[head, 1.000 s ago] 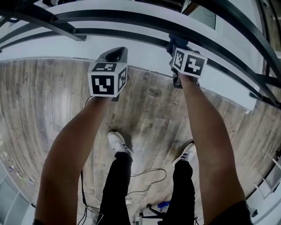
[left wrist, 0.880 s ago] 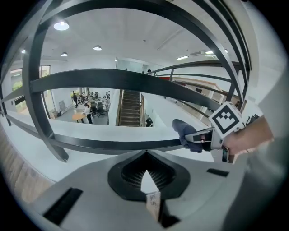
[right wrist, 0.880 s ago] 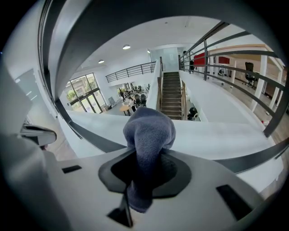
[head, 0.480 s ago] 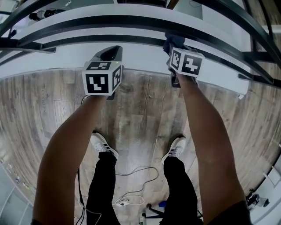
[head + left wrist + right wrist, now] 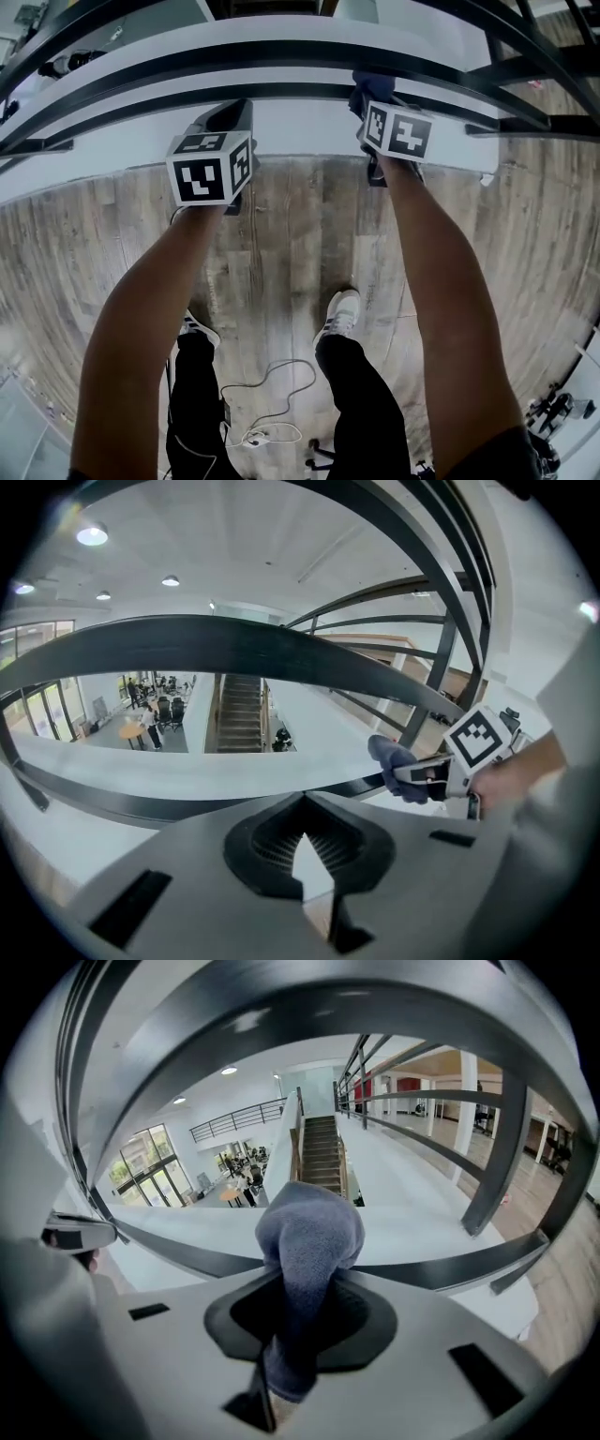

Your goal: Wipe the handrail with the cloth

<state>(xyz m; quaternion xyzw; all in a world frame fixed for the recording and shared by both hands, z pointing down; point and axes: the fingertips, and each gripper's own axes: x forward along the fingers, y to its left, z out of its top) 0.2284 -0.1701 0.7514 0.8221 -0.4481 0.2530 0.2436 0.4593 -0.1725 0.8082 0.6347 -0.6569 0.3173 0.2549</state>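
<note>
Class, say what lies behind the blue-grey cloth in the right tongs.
A dark metal handrail bar passes behind the blue-grey fleece cloth; where they meet is covered.

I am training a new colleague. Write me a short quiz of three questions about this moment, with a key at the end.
1. True or false: the left claw holds the cloth.
2. What colour is the cloth? A) blue-grey B) red C) yellow
3. Fill in: beyond the railing, the right gripper view shows a ____ in the distance.
Key: 1 false; 2 A; 3 staircase.
</note>
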